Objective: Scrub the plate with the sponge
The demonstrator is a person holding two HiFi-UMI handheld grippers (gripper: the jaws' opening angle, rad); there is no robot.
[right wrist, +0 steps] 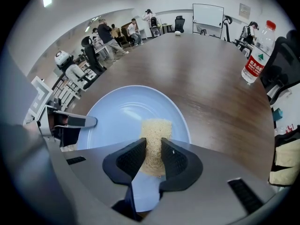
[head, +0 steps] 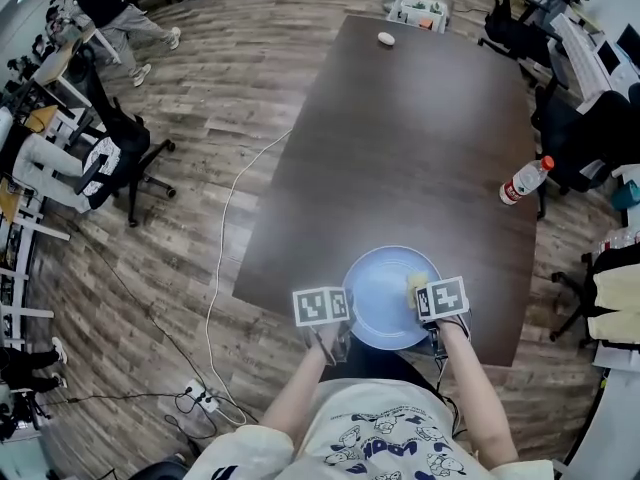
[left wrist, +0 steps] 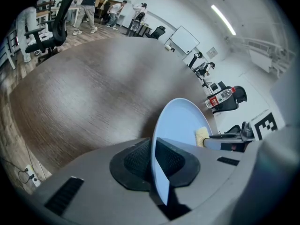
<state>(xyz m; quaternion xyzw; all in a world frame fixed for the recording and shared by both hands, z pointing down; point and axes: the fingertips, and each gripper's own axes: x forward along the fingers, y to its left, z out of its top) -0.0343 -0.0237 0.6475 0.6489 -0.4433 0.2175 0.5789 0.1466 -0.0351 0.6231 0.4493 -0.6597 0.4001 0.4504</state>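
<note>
The plate (head: 382,293) lies at the table's (head: 400,138) near edge. The left gripper (left wrist: 153,159) pinches its rim, and the right gripper (right wrist: 152,159) clamps the sponge (right wrist: 154,130) against its face. Hard strokes could likely twist the thin rim loose, pushing the plate off that edge.

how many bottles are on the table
1. A red-capped water bottle stands near the right edge of the table, beyond the blue plate. Almost the whole tabletop shows, so a hidden second one is unlikely.
</note>
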